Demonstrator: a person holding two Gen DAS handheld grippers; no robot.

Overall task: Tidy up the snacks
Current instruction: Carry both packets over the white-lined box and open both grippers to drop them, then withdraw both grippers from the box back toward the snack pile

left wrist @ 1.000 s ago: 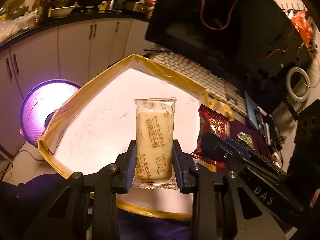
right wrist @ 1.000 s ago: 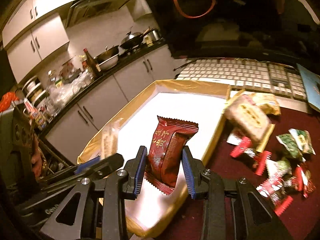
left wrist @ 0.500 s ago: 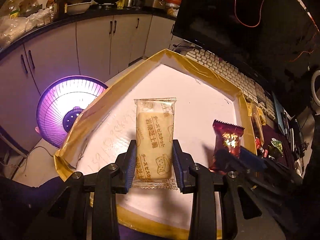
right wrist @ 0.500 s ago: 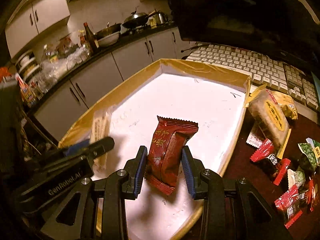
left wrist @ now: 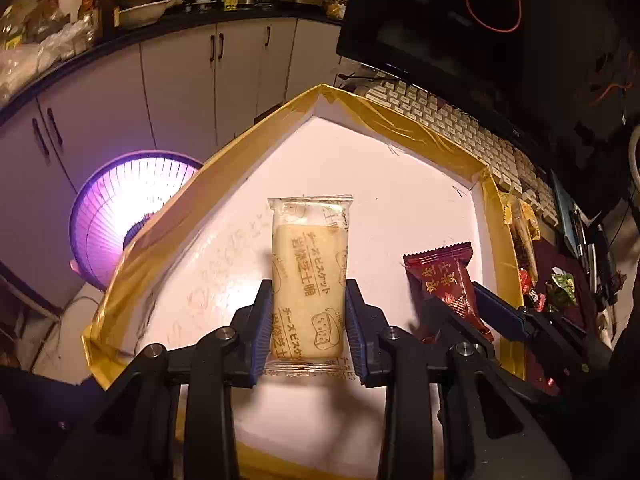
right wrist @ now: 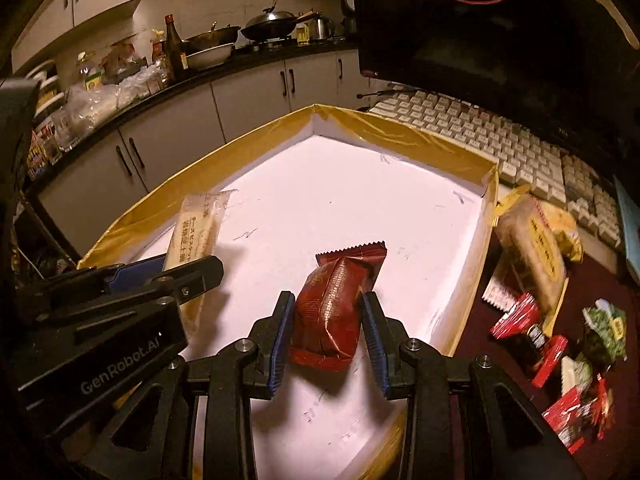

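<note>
Holding both snacks over the tray (left wrist: 400,128) floor for release inside its rim, my left gripper (left wrist: 308,316) pinched the biscuit pack (left wrist: 309,276) upright near the middle, my right gripper (right wrist: 327,334) the red pack (right wrist: 334,312) toward the right edge.

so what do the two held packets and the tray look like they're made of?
Biscuit packet: clear glossy plastic film with printed text; the pale biscuit shows through.
Red packet: shiny film, maybe foil-lined; creased highlights, serrated end seal.
Tray: matte white board, possibly foam or card, marked with pen scribbles; rim wrapped in glossy, wrinkled tan tape.
</note>
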